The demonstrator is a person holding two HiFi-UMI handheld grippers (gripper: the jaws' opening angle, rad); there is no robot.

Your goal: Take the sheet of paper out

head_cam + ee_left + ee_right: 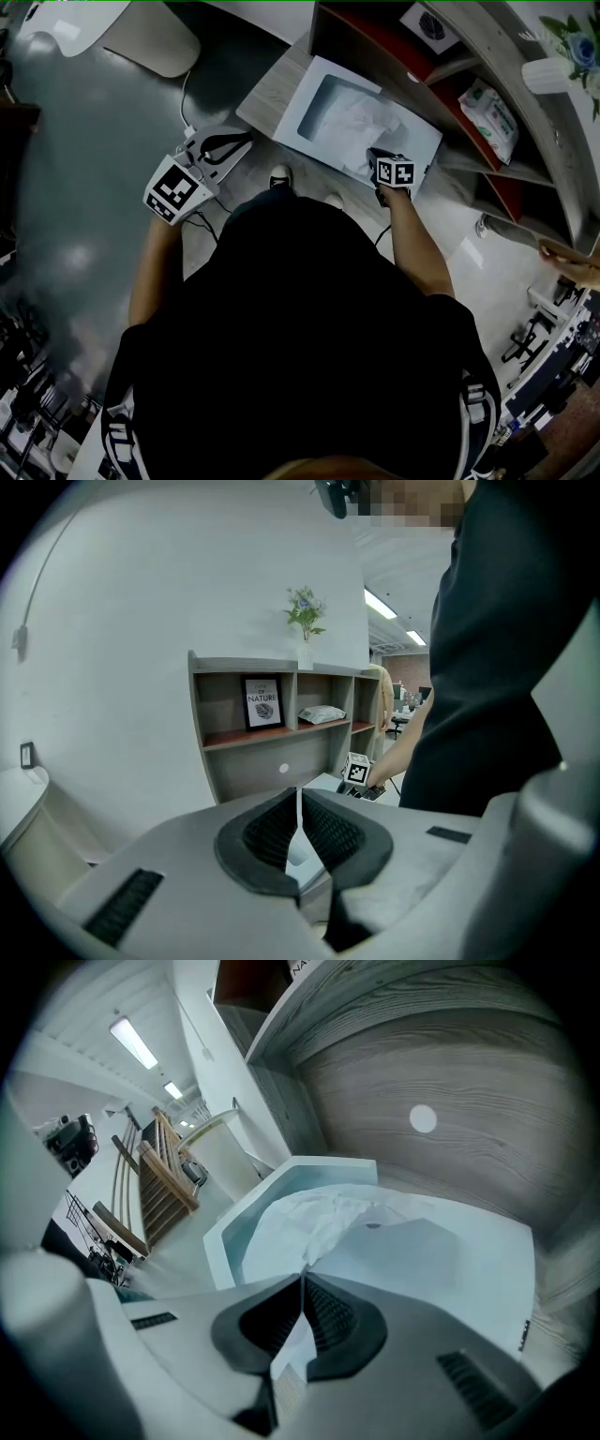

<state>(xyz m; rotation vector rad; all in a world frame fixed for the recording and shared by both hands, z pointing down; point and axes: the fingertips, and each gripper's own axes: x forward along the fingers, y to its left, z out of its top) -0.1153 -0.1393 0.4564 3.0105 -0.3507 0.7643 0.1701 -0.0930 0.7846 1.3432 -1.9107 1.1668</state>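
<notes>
Only word I can actually read is "NATURE", on the framed print (262,702) in the far shelf's (244,663) left compartment; the smaller line above it is too tiny. There's some print on the white box's (487,1241) right edge too; can't make it out.

Sheet of paper (361,117): white, thin and crumpled into soft folds. Most of it lies inside the shallow white box (309,89), spread across the floor of the box's open recess. One creased edge is drawn up out of the recess and pinched between the closed jaws of the right gripper (303,1283), at the near side of the box.
</notes>
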